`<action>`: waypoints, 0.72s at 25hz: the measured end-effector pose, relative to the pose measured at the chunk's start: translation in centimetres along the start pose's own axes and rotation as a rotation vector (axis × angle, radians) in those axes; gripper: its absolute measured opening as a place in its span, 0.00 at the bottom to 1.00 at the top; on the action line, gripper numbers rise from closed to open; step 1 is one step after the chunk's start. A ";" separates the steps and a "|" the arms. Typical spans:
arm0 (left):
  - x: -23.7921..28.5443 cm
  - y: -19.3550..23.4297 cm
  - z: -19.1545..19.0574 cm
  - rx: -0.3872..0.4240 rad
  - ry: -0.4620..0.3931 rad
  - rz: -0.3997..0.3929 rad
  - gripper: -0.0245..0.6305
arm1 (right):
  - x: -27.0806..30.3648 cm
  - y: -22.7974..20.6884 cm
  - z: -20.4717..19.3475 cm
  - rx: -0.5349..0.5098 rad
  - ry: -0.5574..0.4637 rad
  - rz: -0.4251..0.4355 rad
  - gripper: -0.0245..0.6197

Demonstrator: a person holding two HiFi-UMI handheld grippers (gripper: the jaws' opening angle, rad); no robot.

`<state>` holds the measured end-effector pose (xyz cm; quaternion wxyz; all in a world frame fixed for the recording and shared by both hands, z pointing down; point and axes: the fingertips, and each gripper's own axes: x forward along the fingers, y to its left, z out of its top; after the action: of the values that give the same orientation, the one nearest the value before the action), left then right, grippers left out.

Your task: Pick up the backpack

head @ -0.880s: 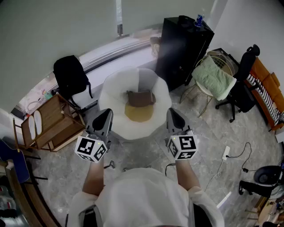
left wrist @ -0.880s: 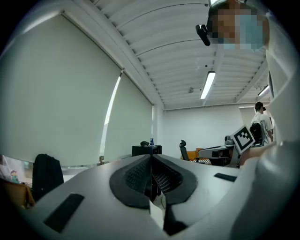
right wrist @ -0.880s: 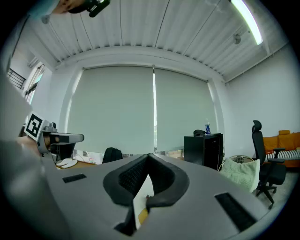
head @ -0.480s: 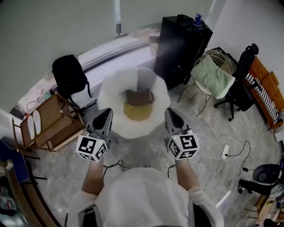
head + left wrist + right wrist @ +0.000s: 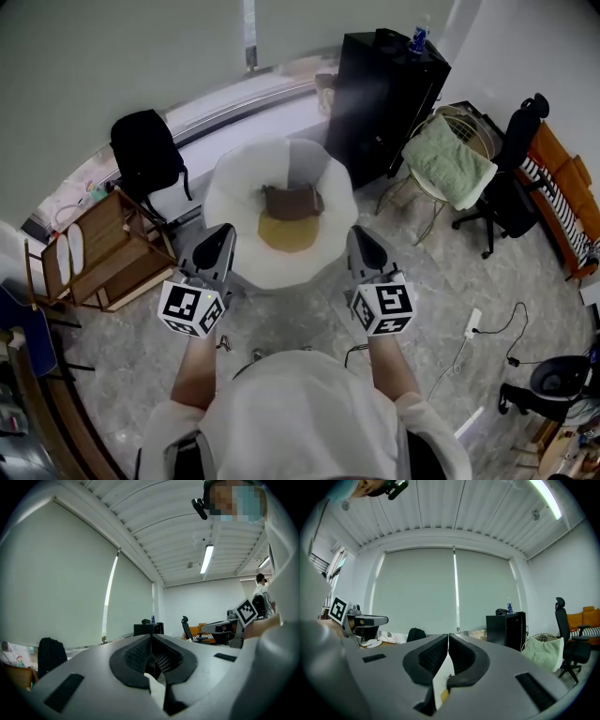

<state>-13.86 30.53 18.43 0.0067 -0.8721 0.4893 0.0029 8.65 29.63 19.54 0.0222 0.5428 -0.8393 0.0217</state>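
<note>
Head view has the left tongs point(image 5: 221, 240) and the right tongs point(image 5: 359, 240) held out level and side by side in front of the person. Both are clenched on nothing, and each gripper view shows its jaws pressed together with only open room beyond them. That reads to me as a carrying pose, jaws closed and arms tucked in, since nothing is within reach yet.

Directly ahead of the tongs sits a round white armchair point(image 5: 234, 267) with a yellow seat pad point(image 5: 286, 234) and a brown cushion point(image 5: 292, 201). It lies between the person and the window.

The backpack point(image 5: 145, 155), black and upright, leans against the low window ledge point(image 5: 234, 112) off to the left beyond the armchair. It is well apart from both tongs, and a strap hangs down its side. It stands as a bag does when set against a wall, top upward. That should make the top handle the easiest place to take, though I cannot make the handle out from here.

A wooden rack point(image 5: 112, 262) stands near the backpack on the floor point(image 5: 441, 281), and a black cabinet point(image 5: 384, 103) is to the right of the armchair. My guess is that the left tongs are the nearer pair and must open before any grab.
</note>
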 end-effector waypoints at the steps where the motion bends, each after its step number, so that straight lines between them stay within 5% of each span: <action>1: 0.2 -0.3 -0.1 -0.001 -0.002 0.006 0.10 | 0.0 -0.3 -0.1 -0.001 0.002 0.007 0.08; 18: 3.3 -4.1 -2.5 -0.049 0.008 0.096 0.10 | 0.0 -4.9 -2.3 0.021 0.038 0.089 0.08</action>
<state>-8.66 29.79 20.90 -0.0169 -0.8475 0.5304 0.0119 13.18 27.78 21.92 0.0314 0.5045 -0.8618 0.0417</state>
